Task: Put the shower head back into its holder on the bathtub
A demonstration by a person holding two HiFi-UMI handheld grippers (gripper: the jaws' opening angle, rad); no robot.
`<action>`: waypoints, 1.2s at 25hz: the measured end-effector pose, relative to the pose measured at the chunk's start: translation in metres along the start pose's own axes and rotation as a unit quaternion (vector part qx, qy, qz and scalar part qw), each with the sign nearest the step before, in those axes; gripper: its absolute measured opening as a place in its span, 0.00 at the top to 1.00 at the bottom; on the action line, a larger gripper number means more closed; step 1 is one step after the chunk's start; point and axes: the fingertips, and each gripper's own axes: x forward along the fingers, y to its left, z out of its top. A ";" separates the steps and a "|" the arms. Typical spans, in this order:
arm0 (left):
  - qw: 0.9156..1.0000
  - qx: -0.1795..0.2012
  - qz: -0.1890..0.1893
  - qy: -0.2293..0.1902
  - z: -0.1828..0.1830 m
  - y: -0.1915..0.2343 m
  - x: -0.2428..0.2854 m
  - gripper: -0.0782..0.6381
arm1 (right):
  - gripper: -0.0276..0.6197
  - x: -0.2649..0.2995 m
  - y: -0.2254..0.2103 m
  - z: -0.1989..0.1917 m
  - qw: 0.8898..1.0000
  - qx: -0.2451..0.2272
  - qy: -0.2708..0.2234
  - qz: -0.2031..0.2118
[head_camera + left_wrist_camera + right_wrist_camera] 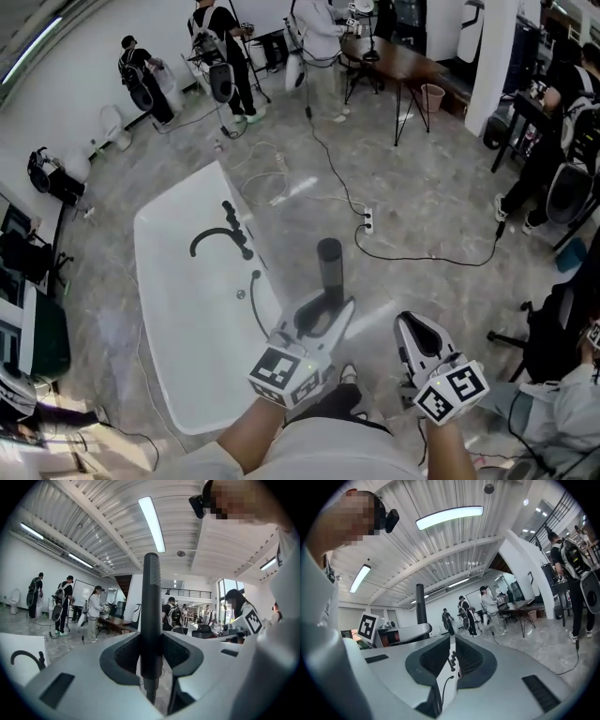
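Left gripper (323, 311) clamped on upright black shower head (329, 262), right gripper (409, 325) — its 2 jaws together, empty

Around you: grey marbled floor (422, 206), with black cables (422, 258) trailing across it to a white power strip (368, 220); white walls (75, 84); one white pillar (492, 56); brown table (398, 58) on dark legs at the floor's far edge; ribbed white ceiling (93, 531) with long strip lights (151, 523).
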 end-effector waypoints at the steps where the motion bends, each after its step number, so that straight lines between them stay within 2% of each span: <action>1: 1.000 0.001 0.008 -0.002 0.005 0.011 0.005 0.70 | 0.93 0.014 -0.002 0.005 1.000 -0.002 0.003 0.007; 10: 0.997 0.001 0.079 -0.010 0.023 0.095 0.025 0.70 | 0.93 0.114 -0.010 0.009 0.996 -0.002 0.045 0.082; 16: 0.990 -0.003 0.141 -0.009 0.030 0.146 0.026 0.70 | 0.93 0.175 -0.011 0.005 0.987 0.002 0.080 0.141; 22: 0.977 -0.014 0.214 -0.016 0.046 0.200 0.036 0.70 | 0.93 0.239 -0.014 0.000 0.968 -0.006 0.123 0.217; 30: 0.952 -0.029 0.302 -0.037 0.063 0.257 0.043 0.70 | 0.93 0.302 -0.009 -0.017 0.931 -0.029 0.176 0.317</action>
